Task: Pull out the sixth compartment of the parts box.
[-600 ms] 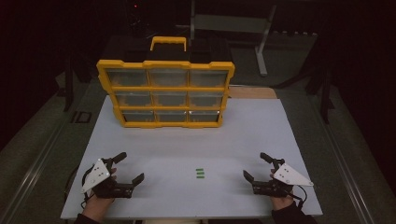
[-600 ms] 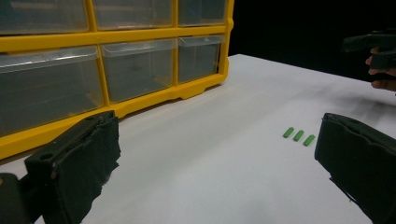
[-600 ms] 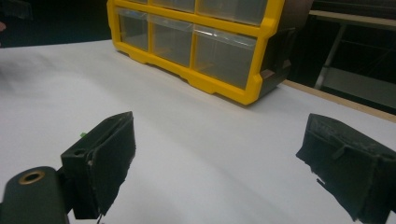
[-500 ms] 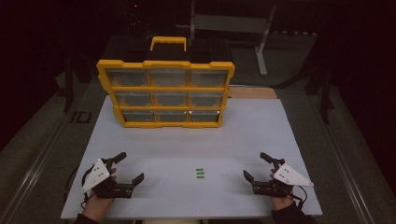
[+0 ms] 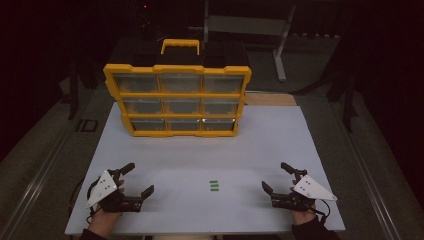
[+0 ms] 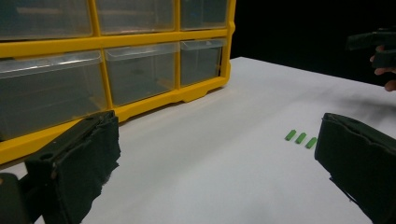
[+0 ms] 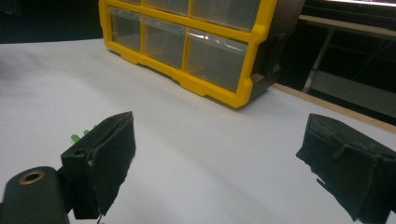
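A yellow organiser (image 5: 178,100) with clear drawers (image 6: 140,70) stands upright at the back of the white table (image 5: 210,150). Three small green pieces (image 5: 214,185) lie in a row near the front middle; the left gripper view shows them too (image 6: 300,137). My left gripper (image 5: 137,179) rests at the front left, jaws wide apart and empty. At the front right my right gripper (image 5: 276,177) is open as well, with nothing between its fingers. The right gripper view has the green pieces (image 7: 77,136) peeking out behind its left jaw.
The organiser (image 7: 196,44) carries a yellow handle (image 5: 180,46) on top. A wooden strip (image 5: 270,99) lies at the table's back right. Dark floor and metal frames (image 5: 280,40) surround the table. Bare white surface separates the grippers from the organiser.
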The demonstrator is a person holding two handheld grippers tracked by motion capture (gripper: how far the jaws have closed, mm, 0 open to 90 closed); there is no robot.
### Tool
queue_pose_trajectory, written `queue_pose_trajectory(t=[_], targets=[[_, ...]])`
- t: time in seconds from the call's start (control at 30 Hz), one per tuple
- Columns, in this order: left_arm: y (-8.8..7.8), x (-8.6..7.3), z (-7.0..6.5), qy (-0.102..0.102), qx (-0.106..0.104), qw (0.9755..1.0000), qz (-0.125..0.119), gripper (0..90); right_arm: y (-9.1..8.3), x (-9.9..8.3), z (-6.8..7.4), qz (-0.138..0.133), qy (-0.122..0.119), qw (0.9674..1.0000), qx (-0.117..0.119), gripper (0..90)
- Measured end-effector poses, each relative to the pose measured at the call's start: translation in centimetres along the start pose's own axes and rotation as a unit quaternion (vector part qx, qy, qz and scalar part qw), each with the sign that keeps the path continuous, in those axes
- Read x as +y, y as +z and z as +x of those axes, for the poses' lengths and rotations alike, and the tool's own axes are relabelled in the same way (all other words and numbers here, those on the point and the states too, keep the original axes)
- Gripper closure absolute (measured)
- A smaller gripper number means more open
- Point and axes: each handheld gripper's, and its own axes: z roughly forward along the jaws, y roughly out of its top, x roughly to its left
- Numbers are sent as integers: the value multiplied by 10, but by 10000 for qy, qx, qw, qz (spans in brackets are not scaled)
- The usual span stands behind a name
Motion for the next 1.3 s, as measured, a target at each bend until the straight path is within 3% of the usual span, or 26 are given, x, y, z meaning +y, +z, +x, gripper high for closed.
queue_pose_trajectory(t=[0.27, 0.5, 0.97, 1.3], targets=[[0, 0, 0, 12, 20, 10000, -10, 0, -12, 25, -6, -159, -74, 9995, -253, 102], [0, 0, -1, 20, 18, 10000, -6, 0, -12, 55, -12, -222, -279, 9991, -226, 102], [-1, 1, -1, 46, 56, 10000, -18, 0, 8, 97, -17, -350, -420, 9985, -97, 102], [-1, 1, -2, 68, 37, 10000, -7, 0, 31, 133, -18, -497, -789, 9956, 45, 102]])
